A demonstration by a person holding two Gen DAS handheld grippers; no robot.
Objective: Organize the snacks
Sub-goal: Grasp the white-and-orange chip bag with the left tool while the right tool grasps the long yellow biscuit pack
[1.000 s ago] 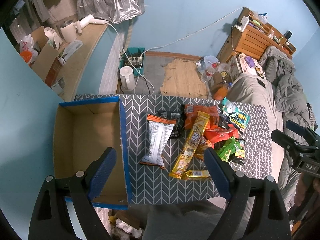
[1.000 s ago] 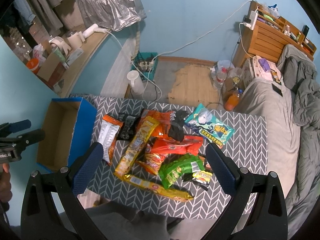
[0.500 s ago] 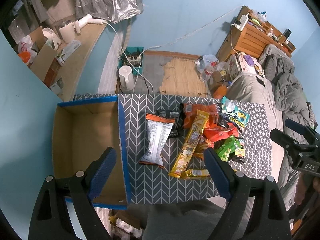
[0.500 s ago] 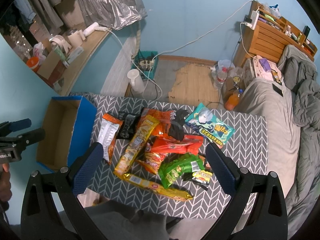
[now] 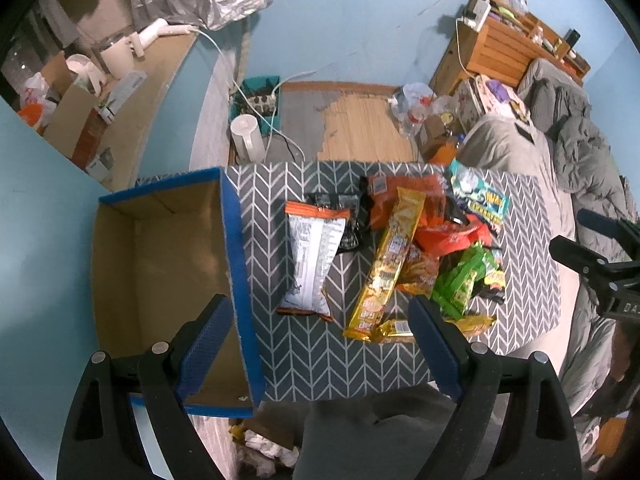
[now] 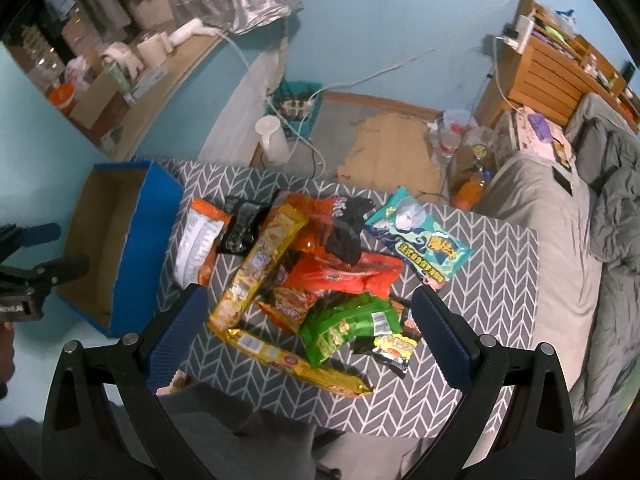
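The fingers (image 5: 204, 344) of the left gripper (image 5: 320, 344) are spread wide with nothing between them, and the right gripper (image 6: 312, 328) is spread just as wide and empty, both held high above the table (image 5: 320, 356).

Between and beyond the left gripper's tips lie a white chip bag (image 5: 312, 256) and a long yellow packet (image 5: 390, 264). The box (image 5: 160, 264), bare inside, sits under and beyond its left finger.

Beyond the right gripper's tips the snacks overlap in a pile: a green bag (image 6: 348, 324) rests on a red wrapper (image 6: 344, 276), with a second yellow packet (image 6: 296, 364) lying crosswise near the table edge.

The risks I judge from here:
- Closing on the pile may catch two overlapping wrappers at once.
- Slick, puffy bags may slip or burst under a hard pinch.
- Dragging one packet could push the crosswise one off the edge.
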